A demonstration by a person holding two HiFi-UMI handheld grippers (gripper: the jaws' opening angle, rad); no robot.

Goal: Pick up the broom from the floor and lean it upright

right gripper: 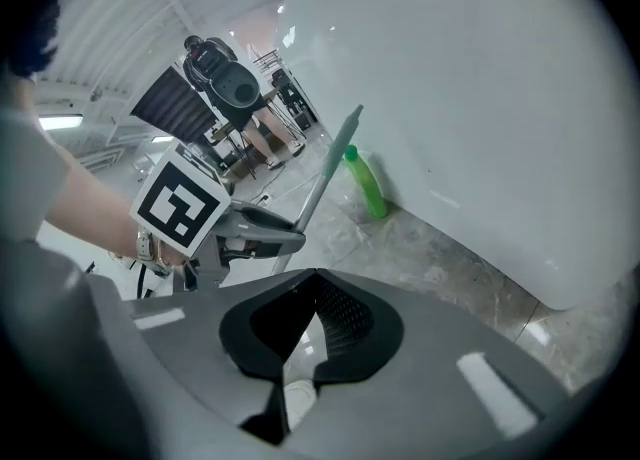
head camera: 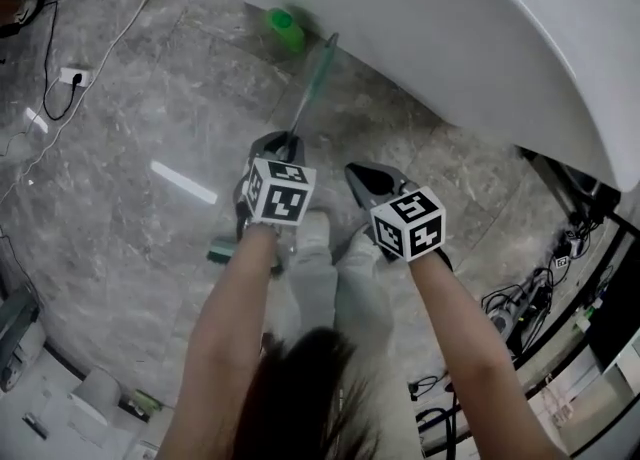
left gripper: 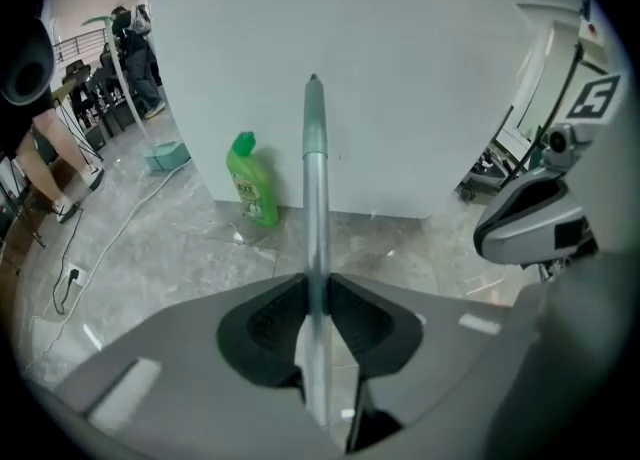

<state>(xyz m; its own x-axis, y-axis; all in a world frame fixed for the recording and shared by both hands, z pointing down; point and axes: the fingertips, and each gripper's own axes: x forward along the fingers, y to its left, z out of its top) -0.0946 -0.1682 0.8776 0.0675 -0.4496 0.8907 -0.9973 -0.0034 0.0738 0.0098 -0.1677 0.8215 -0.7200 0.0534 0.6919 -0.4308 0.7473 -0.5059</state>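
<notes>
Over grey marble floor (head camera: 110,238), left gripper (left gripper: 316,283) clamped a slim silver-green broom handle (left gripper: 314,168); right gripper (right gripper: 314,278) sat closed, empty.

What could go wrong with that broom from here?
Only the left tongs pinch the broom's thin handle, so it might swivel or slip in that one grip. The green bottle stands by the white wall near the handle's tip; a swing could topple it. The right tongs are shut and empty, no backup.
</notes>
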